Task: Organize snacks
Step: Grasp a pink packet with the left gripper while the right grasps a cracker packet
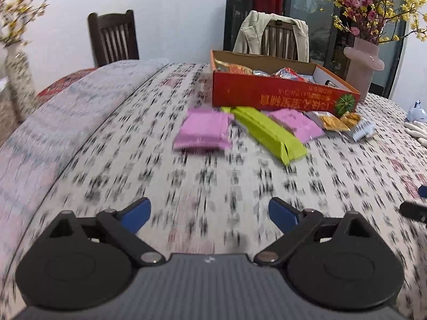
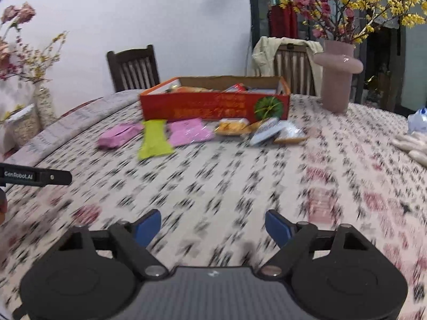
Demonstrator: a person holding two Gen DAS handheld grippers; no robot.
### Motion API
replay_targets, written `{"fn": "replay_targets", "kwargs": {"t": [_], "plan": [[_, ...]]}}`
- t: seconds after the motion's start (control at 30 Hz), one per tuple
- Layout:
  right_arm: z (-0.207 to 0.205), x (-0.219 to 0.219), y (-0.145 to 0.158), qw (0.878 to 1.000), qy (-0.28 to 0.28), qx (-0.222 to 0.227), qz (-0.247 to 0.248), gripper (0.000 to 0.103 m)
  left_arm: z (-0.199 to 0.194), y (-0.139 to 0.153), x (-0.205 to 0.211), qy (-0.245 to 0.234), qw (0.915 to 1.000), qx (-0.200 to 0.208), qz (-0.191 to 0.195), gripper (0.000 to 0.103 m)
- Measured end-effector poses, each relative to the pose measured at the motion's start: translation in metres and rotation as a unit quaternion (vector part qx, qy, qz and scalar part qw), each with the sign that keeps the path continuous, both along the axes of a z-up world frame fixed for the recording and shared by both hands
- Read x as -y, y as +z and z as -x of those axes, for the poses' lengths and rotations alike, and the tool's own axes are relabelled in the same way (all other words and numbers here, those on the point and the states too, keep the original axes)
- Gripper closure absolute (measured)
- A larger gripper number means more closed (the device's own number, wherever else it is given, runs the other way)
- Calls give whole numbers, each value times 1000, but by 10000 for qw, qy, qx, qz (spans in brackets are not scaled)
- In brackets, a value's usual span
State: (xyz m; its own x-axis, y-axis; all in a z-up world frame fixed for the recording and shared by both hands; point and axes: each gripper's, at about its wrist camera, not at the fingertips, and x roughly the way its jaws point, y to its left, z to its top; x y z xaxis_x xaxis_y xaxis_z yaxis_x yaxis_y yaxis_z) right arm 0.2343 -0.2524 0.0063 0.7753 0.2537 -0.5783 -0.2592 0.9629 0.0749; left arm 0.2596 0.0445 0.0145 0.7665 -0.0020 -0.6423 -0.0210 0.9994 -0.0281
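Left wrist view: the left gripper (image 1: pixel 209 214) tilts down toward the patterned tablecloth (image 1: pixel 112 165), its blue-padded fingers (image 1: pixel 136 214) spread wide with only cloth between them. Ahead, at about one o'clock, the red snack box (image 1: pixel 280 94) sits open with wrapped snacks inside. Along its near side lies a row of packets: a pink packet (image 1: pixel 202 133) at twelve o'clock, a green packet (image 1: pixel 269 133) slanting beside it, a second pink packet (image 1: pixel 296 124), then an orange packet (image 1: pixel 333 121) and a silver one (image 1: pixel 363 130). A pink vase (image 1: pixel 363 64) stands at two o'clock.

Right wrist view: the right gripper (image 2: pixel 213 230) likewise angles downward over the tablecloth (image 2: pixel 240 181), fingers (image 2: pixel 148 226) apart and gripping nothing. The red snack box (image 2: pixel 213 105) lies at twelve o'clock, the packets strung along its front, the green packet (image 2: pixel 154 140) at eleven o'clock. The left gripper's black finger (image 2: pixel 37 177) juts in at nine o'clock.
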Motion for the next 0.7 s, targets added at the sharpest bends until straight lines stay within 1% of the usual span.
{"fn": "replay_targets", "kwargs": {"t": [0.17,0.23,0.27,0.33,0.37,0.4,0.53,0.6,0.63,0.67,0.7], "plan": [[-50,11,9,9993,-260,176,188,25,-56,3,-4,-192,9998,67,-21,11],[-72,15,13,9988,-336,247,251,29,-76,2,-8,-276,9996,27,63,11],[-84,16,15,9985,-353,288,290,33,-89,0,-10,-262,9996,-35,94,11],[-109,18,17,9980,-367,350,378,37,-108,-4,-12,-177,9997,-148,69,14],[-123,18,16,9976,-378,349,459,41,-117,-7,-12,-151,9997,-188,33,15],[-134,18,15,9972,-386,347,534,43,-124,-9,-13,-187,9996,-206,25,15],[-174,10,6,9954,-325,321,845,45,-144,-20,-16,-235,9990,-368,103,19],[-188,4,0,9941,-270,299,1010,50,-147,-24,-16,-194,9994,-300,12,19],[-194,1,-3,9934,-240,275,1086,52,-148,-25,-16,-194,9994,-274,-37,21],[-198,-2,-7,9930,-217,258,1130,58,-148,-25,-16,-161,9996,-228,-95,25],[-202,-4,-10,9924,-182,241,1192,61,-148,-25,-15,-128,9996,-181,-166,37]]}}
